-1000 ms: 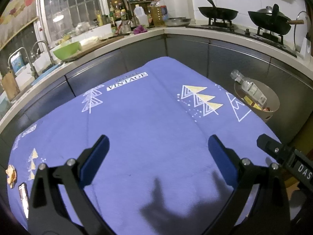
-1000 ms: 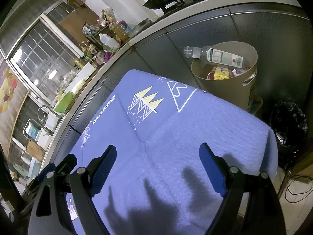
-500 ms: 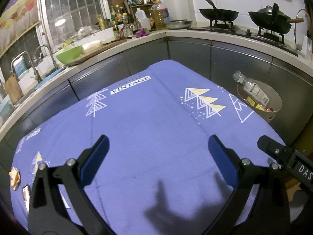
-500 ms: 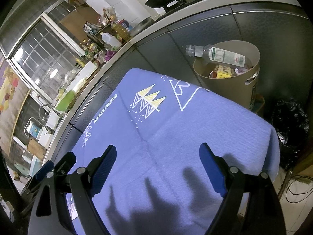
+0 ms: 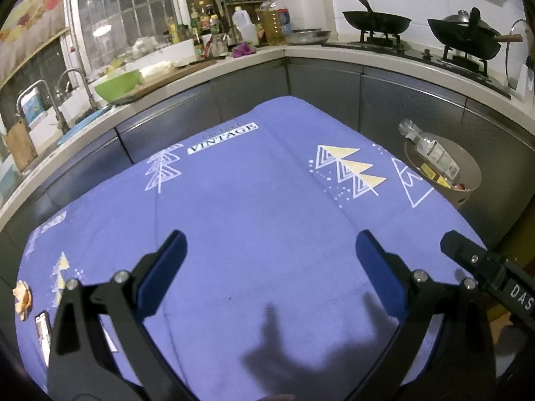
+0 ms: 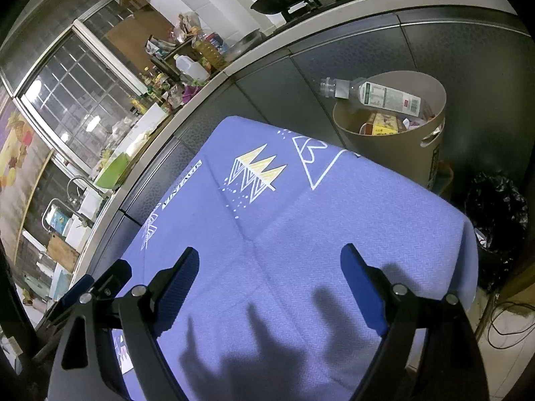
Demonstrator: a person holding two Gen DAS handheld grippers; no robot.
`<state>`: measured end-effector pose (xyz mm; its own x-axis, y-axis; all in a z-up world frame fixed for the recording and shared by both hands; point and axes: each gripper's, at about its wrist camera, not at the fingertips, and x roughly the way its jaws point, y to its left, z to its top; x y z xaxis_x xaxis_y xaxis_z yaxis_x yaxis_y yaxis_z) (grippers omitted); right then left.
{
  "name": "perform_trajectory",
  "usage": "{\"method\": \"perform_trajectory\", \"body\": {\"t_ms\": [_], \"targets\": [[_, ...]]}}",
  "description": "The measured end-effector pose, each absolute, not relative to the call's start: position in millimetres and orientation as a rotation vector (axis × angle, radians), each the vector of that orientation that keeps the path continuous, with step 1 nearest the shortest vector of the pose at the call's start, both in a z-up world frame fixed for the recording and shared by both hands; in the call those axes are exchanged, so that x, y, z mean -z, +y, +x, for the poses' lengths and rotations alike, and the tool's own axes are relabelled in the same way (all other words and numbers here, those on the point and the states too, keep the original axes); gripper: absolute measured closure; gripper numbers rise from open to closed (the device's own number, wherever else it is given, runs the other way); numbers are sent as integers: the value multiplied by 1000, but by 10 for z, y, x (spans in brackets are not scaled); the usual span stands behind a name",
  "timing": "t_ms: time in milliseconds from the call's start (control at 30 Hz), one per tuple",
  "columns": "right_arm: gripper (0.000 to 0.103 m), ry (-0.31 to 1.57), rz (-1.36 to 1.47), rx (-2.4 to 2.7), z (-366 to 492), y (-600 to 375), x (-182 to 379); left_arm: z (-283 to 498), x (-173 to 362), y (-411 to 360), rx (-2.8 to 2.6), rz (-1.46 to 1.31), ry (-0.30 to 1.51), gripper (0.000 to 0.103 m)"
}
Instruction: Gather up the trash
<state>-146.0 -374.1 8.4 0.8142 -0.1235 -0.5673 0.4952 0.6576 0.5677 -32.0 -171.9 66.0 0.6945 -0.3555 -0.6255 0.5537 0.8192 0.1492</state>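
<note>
A tan trash bin (image 5: 468, 180) (image 6: 394, 153) stands off the table's far right corner. A clear plastic bottle (image 5: 431, 152) (image 6: 378, 95) lies across its rim, with yellow packaging (image 6: 384, 123) inside. My left gripper (image 5: 269, 250) is open and empty above the purple tablecloth (image 5: 260, 207). My right gripper (image 6: 269, 267) is open and empty over the same cloth (image 6: 301, 227). At the table's left edge lie an orange scrap (image 5: 22, 299) and a small wrapper (image 5: 42, 330).
A kitchen counter (image 5: 234, 61) curves behind the table, with a sink, green bowl (image 5: 117, 82), bottles and two woks on a stove (image 5: 378, 21). A black trash bag (image 6: 498, 224) sits on the floor right of the bin. The right gripper's finger (image 5: 468, 260) shows in the left wrist view.
The left gripper has pulled back and tilted up slightly, so more of the cloth's left edge shows. The right gripper has shifted slightly. Both stay open.
</note>
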Motion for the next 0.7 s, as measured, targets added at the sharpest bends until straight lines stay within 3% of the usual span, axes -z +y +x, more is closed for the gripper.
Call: {"method": "perform_trajectory", "body": {"t_ms": [700], "targets": [[21,526,782,363,-1427,-3747,-82,-348,-674,-1741,504,355,610,6]]}}
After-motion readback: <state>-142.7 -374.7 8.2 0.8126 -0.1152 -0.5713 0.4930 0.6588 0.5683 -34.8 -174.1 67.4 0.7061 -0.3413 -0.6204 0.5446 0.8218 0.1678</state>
